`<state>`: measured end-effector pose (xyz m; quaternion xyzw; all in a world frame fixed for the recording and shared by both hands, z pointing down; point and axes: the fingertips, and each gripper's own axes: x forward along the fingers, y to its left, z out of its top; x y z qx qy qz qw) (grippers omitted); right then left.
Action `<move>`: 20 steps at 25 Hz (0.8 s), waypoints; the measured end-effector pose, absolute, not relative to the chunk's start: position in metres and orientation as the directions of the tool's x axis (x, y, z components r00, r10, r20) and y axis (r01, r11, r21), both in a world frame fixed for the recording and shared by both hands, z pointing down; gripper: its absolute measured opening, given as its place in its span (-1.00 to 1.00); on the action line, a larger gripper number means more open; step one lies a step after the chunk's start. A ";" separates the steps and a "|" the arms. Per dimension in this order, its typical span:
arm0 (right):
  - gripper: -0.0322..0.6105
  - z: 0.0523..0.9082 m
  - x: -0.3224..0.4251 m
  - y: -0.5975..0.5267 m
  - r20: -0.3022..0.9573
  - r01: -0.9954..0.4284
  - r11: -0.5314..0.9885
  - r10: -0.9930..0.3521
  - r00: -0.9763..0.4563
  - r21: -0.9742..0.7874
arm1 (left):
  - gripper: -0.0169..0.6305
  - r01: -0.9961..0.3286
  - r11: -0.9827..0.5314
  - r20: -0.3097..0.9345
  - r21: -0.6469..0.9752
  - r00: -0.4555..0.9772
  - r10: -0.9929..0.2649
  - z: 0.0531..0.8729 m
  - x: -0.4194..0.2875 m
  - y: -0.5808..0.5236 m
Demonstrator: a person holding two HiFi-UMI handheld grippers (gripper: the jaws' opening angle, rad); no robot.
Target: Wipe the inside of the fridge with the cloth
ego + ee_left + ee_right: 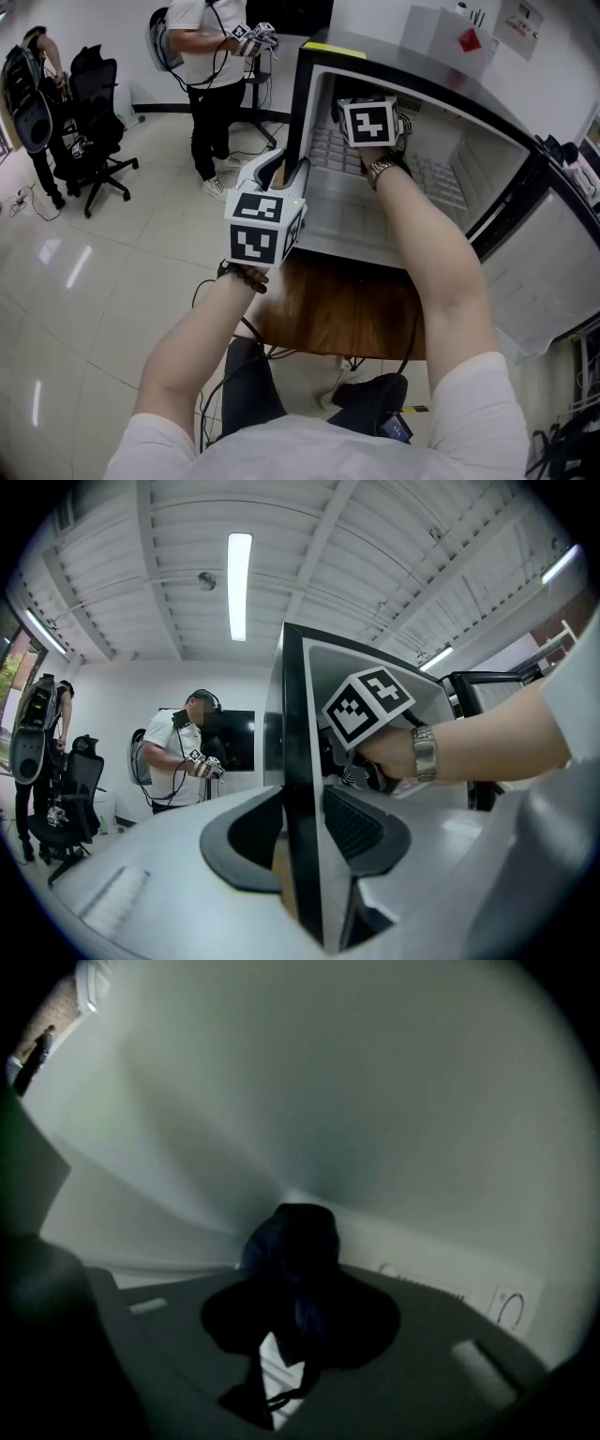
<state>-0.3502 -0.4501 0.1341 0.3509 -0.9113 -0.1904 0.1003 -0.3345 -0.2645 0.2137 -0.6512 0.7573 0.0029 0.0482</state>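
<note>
A small fridge (302, 103) stands open on a wooden table, its white inside facing me. My left gripper (286, 172) sits at the fridge's left front edge. In the left gripper view its jaws clamp the black edge of that side wall (298, 761), one jaw on each side. My right gripper (368, 105) reaches deep into the fridge, its tips hidden behind its marker cube. In the right gripper view it (295, 1283) is shut on a bunched dark blue cloth (292, 1241), held up close to the pale inner wall (356, 1101) near a back corner.
The fridge door (553, 262) hangs open at the right. A white box (450, 37) sits on the fridge top. The wooden table (328, 309) juts toward me. A person in a white shirt (211, 66) stands at the back left, near office chairs (94, 122).
</note>
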 end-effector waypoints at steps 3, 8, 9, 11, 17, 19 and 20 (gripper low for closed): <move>-0.60 0.132 -0.335 -0.458 0.040 -0.628 0.652 -0.706 -0.707 0.425 | -0.60 -0.986 0.155 -0.077 -0.056 -0.151 -0.986 0.214 -0.335 -0.265; -0.60 0.115 -0.315 -0.463 -0.019 -0.646 0.606 -0.723 -0.691 0.464 | -0.60 -0.986 0.161 -0.080 -0.048 -0.157 -0.984 0.214 -0.335 -0.265; -0.60 0.115 -0.310 -0.465 -0.019 -0.652 0.599 -0.729 -0.684 0.464 | -0.60 -0.986 0.163 -0.081 -0.048 -0.158 -0.984 0.213 -0.335 -0.265; -0.60 0.116 -0.301 -0.470 -0.021 -0.664 0.588 -0.741 -0.671 0.461 | -0.60 -0.985 0.163 -0.081 -0.048 -0.159 -0.984 0.213 -0.335 -0.265; -0.60 0.112 -0.281 -0.476 -0.049 -0.691 0.555 -0.762 -0.645 0.464 | -0.59 -0.985 0.164 -0.079 -0.047 -0.160 -0.984 0.214 -0.335 -0.265; -0.60 0.113 -0.272 -0.480 -0.048 -0.705 0.543 -0.776 -0.629 0.457 | -0.59 -0.985 0.164 -0.077 -0.046 -0.161 -0.984 0.214 -0.335 -0.265; -0.60 0.115 -0.267 -0.483 -0.042 -0.712 0.538 -0.784 -0.619 0.450 | -0.59 -0.985 0.164 -0.077 -0.046 -0.160 -0.984 0.214 -0.335 -0.265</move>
